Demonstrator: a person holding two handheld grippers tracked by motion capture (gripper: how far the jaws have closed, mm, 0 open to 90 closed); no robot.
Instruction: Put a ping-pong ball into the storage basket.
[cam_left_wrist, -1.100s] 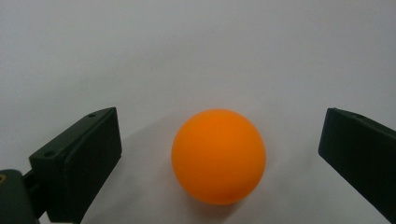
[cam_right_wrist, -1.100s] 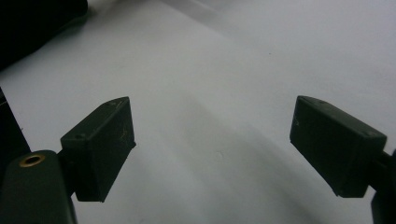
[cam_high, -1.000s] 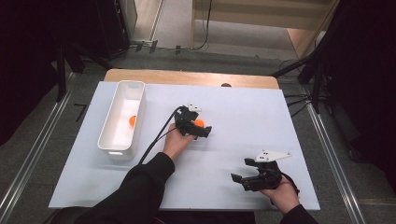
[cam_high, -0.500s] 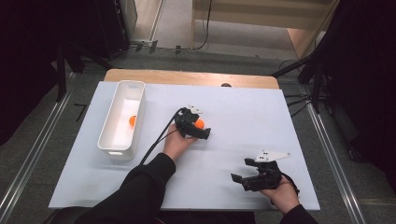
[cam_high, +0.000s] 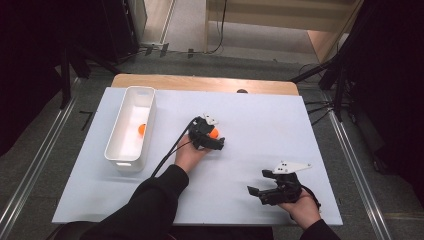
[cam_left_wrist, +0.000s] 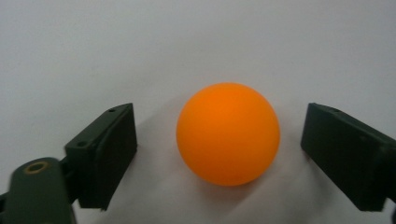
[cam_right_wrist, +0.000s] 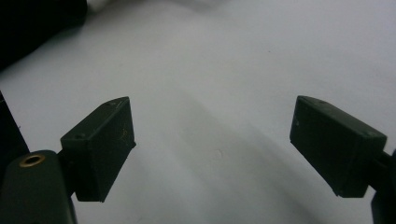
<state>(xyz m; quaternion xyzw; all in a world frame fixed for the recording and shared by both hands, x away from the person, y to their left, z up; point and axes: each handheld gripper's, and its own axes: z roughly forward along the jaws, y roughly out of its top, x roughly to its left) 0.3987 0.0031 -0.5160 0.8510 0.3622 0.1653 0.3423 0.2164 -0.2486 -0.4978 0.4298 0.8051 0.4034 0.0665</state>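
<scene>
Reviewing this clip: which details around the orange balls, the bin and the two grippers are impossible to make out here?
- Orange ball: high view, the left gripper covers most of it; contact with the table is unclear.
- Second ball in the white bin: high view, too small and blurred for detail.
- Right gripper: right gripper view, the bottom edge cuts off its fingers.

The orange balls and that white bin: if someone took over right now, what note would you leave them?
Left tongs: open, straddling an orange ball on the table; gaps on both sides, not gripped.
Right tongs: open, empty, near the table's front right.
White bin: at the left, one ball in the bin already.
Probably left: close on the loose ball, carry it to the bin.
</scene>
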